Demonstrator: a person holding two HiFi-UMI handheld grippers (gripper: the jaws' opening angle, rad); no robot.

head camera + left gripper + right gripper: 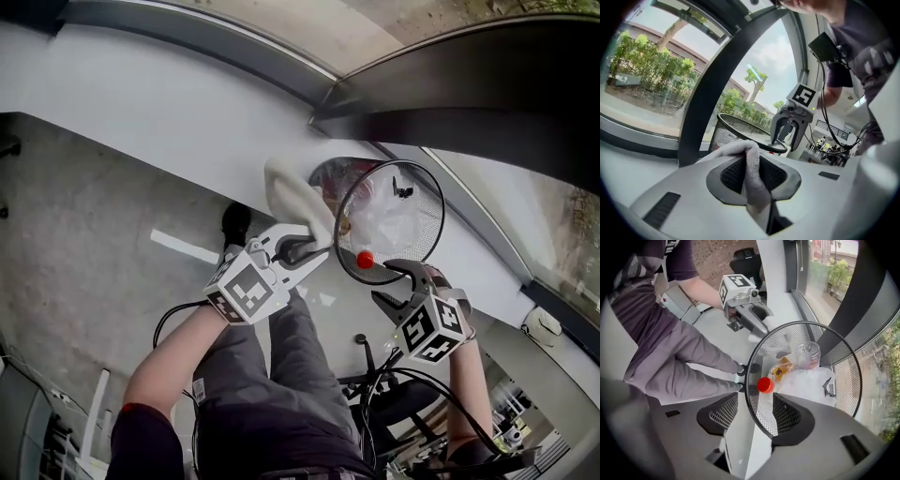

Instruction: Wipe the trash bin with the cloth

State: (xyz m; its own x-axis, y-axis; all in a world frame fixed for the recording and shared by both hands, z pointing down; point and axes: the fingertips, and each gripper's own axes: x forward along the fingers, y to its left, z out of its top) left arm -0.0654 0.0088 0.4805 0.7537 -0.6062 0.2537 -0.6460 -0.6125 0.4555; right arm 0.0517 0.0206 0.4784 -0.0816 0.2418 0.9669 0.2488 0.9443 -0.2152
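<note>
A black wire-mesh trash bin (403, 202) stands on the white ledge by the window. Inside it are a white bag, a clear cup (807, 354), a yellow wrapper and a red cap (764, 385). My left gripper (305, 248) is shut on a white cloth (292, 195), held up just left of the bin's rim. The cloth (751, 164) hangs folded between its jaws. My right gripper (754, 413) points steeply down with its jaws wide apart. The bin's rim (749, 380) and mesh wall run between the pads without touching either.
The white ledge (169, 103) curves along the glass, with a dark window post (710, 89) behind the bin. The person's grey-trousered legs (689, 357) stand close below. An office chair (394, 394) and cables lie on the floor to the right.
</note>
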